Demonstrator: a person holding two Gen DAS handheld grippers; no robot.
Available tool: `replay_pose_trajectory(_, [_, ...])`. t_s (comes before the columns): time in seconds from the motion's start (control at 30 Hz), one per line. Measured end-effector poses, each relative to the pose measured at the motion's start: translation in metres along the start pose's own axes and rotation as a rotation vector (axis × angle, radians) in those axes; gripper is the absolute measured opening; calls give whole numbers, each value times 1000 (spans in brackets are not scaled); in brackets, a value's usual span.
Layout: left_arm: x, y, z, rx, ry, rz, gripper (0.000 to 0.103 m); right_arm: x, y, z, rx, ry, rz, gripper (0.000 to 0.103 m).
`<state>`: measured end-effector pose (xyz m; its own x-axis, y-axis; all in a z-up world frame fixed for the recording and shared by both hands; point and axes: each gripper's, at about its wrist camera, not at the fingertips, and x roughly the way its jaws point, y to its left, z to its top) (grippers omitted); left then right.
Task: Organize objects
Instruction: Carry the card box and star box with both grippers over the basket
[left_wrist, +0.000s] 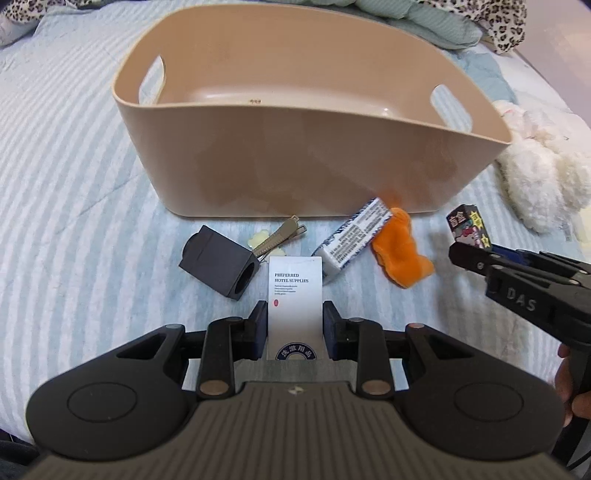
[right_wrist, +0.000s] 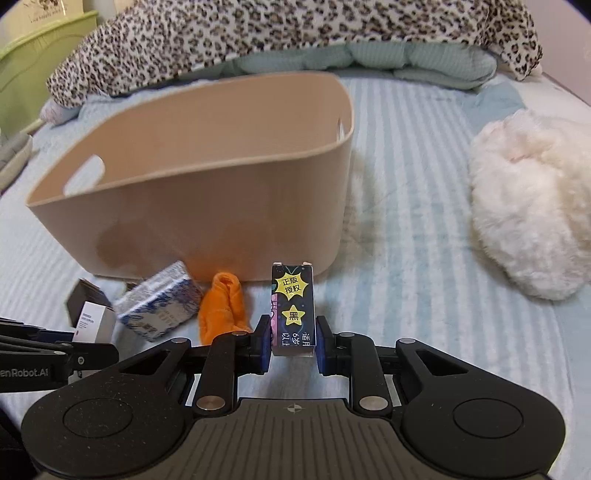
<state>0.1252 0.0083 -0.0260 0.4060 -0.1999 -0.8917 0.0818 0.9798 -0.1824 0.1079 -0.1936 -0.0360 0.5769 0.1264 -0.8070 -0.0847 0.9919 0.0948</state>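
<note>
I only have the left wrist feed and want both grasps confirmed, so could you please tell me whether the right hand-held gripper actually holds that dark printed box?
Observer: Yes, the right hand-held gripper is shut on the dark printed box, pads on both sides.
Operator: Is it upright?
Observer: Roughly upright, with yellow star stickers facing the camera.
Operator: Anything beside the beige bin I am missing?
Observer: A leopard-print blanket lies heaped behind it, and a green container stands at far left.

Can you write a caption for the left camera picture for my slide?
Left gripper holds a white box before a tan basket on the striped bed.
</note>
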Motion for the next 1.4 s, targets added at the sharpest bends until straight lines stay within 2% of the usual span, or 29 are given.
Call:
replay_pose_trajectory(0.2, [-27, -1, -1, 18, -64, 4, 32, -41, 1, -5, -9, -84, 9, 22])
replay_pose_trajectory(0.4, [-65, 0, 3, 29, -169, -11, 32, -68, 2, -2, 3, -171, 13, 22])
replay_pose_trajectory(0.63, [-99, -4, 16, 34, -296, 13, 32, -100, 9, 11, 0, -305, 17, 22])
replay_pose_trajectory(0.77, [-107, -5, 27, 38, -365, 30, 32, -106, 11, 21, 5, -356, 16, 22])
replay_pose_trajectory(0.9, [-104, -11, 40, 43, -437, 73, 32, -101, 10, 32, 23, -367, 17, 22])
replay_pose_trajectory(1.0, [-98, -14, 50, 39, -452, 53, 32, -95, 12, 41, 37, -374, 22, 22])
replay_pose_trajectory(1.1, [-86, -13, 62, 8, -436, 40, 32, -84, 15, 49, 30, -390, 10, 22])
replay_pose_trajectory(1.17, [-77, -12, 70, -11, -424, 28, 32, -72, 15, 55, 44, -369, 3, 22])
replay_pose_trajectory(1.23, [-66, -12, 77, -25, -423, 32, 32, -62, 14, 63, 73, -353, 34, 22])
replay_pose_trajectory(1.4, [-31, -15, 92, -29, -393, 56, 32, -36, 22, 77, 75, -328, 30, 22])
